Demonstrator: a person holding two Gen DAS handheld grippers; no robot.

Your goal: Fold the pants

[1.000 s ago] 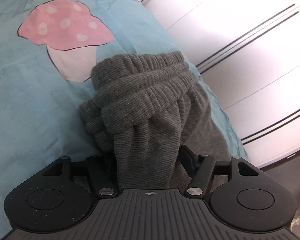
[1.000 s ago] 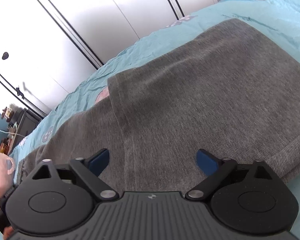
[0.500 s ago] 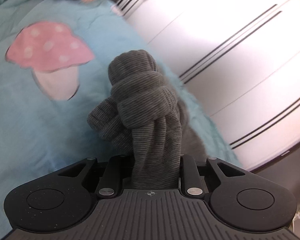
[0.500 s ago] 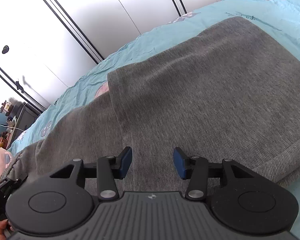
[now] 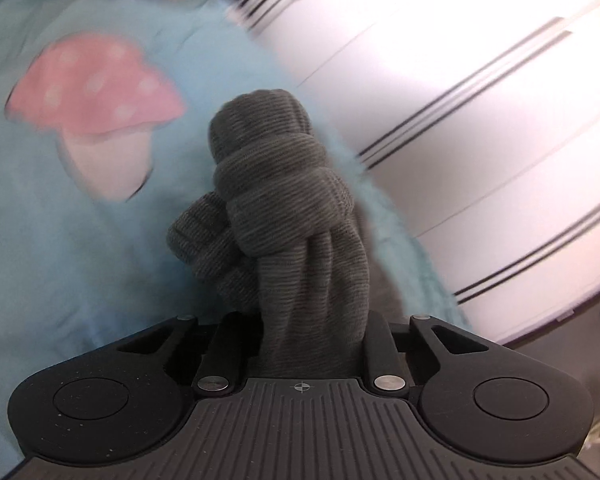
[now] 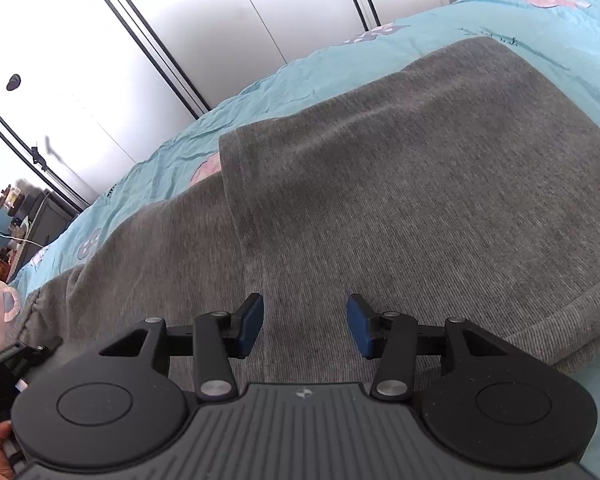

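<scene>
Left tongs [image 5: 312,332] pinch bunched end of pants [image 6: 400,200]; legs run lengthwise toward spread, empty right tongs [image 6: 306,326], along the wardrobe-side edge of bed [image 6: 540,20].

The pants [image 6: 400,184] lie across the bed [image 6: 540,28], one end bunched in the left gripper [image 5: 306,336], wardrobe [image 6: 180,20] behind the bed.

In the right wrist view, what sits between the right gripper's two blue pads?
Only the grey pants: the right gripper hangs open over the flat fabric, nothing pinched between its pads.
</scene>
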